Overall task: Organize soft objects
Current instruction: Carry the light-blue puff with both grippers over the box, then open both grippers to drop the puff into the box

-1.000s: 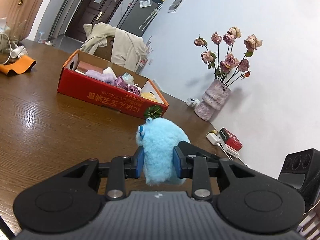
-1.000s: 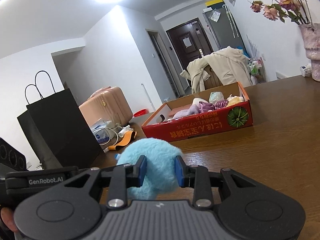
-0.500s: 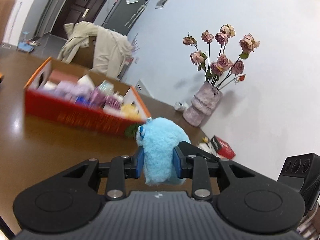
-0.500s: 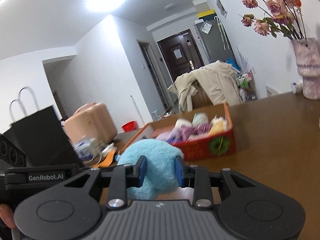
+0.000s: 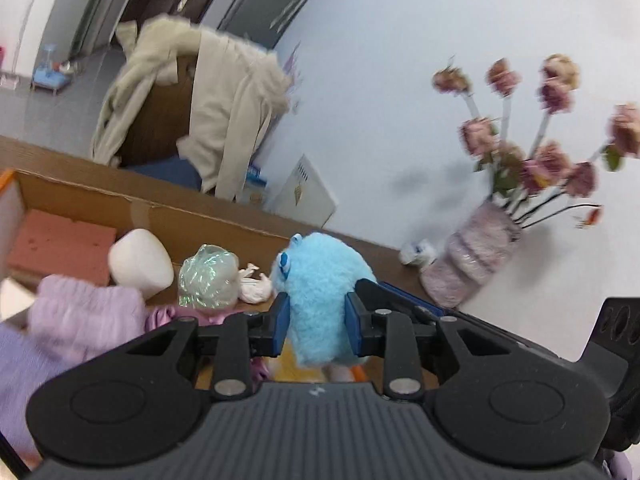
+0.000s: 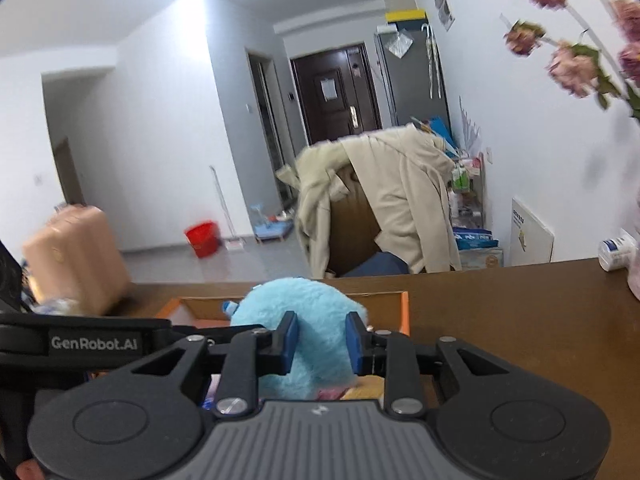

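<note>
The left hand-held gripper squeezes a fluffy blue toy between its two blue pads. The pads are close together and press into the fur on both sides. The toy sticks up above the fingers, with its eye turned to the left.

The right hand-held gripper grips the same blue toy from the other side. Its pads are also pulled in tight on the fur. So both grippers have hold of one toy.

The toy hangs over the box, which sits on the brown worktop. In the box, below and to the left of the toy, lie a white lump, a shiny wrapped ball, a pink block and a purple knit thing.

A vase of pink flowers stands on the worktop to the right, by the wall. A beige coat hangs on a chair behind the worktop.
</note>
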### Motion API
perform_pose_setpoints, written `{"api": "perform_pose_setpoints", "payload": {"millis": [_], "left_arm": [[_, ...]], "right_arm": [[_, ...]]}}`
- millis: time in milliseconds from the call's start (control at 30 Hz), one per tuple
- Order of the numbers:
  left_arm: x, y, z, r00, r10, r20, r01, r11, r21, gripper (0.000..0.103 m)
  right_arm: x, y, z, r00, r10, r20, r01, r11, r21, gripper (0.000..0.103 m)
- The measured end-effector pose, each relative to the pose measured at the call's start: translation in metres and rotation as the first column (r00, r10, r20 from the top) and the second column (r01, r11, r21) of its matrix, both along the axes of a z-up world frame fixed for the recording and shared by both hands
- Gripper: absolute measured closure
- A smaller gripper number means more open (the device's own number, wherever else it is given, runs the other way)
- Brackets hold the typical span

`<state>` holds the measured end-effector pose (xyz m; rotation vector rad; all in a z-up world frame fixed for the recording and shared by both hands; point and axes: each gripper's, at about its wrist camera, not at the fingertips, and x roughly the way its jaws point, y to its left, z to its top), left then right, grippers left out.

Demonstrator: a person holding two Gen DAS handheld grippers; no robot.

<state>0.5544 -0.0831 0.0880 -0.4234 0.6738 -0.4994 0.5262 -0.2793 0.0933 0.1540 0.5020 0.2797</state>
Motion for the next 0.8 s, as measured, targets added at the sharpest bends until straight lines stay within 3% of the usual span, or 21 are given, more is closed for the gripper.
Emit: {"api": "perform_pose_setpoints", "payload": {"millis": [67,200,367,567,800], "left_arm": [[0.028,-0.001,-0.015,0.999,0.017,-0.044,-0.016,1.0,0.02,0.075],[0.058,-0.008,-0.045,0.993,0.018,-0.115,-0.007,0.995,0.095,0.091],[0.065,-0.006,-0.055,0.99,0.052,-0.133,-0.034,0.991,0.13,0.091],[0.036,0.013,-0.026,0.997,0.06,-0.041,-0.052,0.981,0.186,0.09],[-0.02,0.059,0.032,0.992,0.094,0.082,-0.114,0.95,0.289,0.09]], "right_arm": [[0.027,-0.001,-0.013,0.998,0.007,-0.061,-0.006,1.0,0.014,0.085],[0.053,0.004,-0.035,0.995,0.005,-0.102,-0.006,1.0,-0.008,0.086],[0.068,0.01,-0.054,0.989,-0.012,-0.148,0.006,0.999,-0.042,0.086],[0.064,0.008,-0.041,0.988,-0.021,-0.151,0.012,0.998,-0.059,0.086],[0.015,0.008,0.017,0.997,0.0,-0.082,-0.009,0.994,-0.109,0.084]]}}
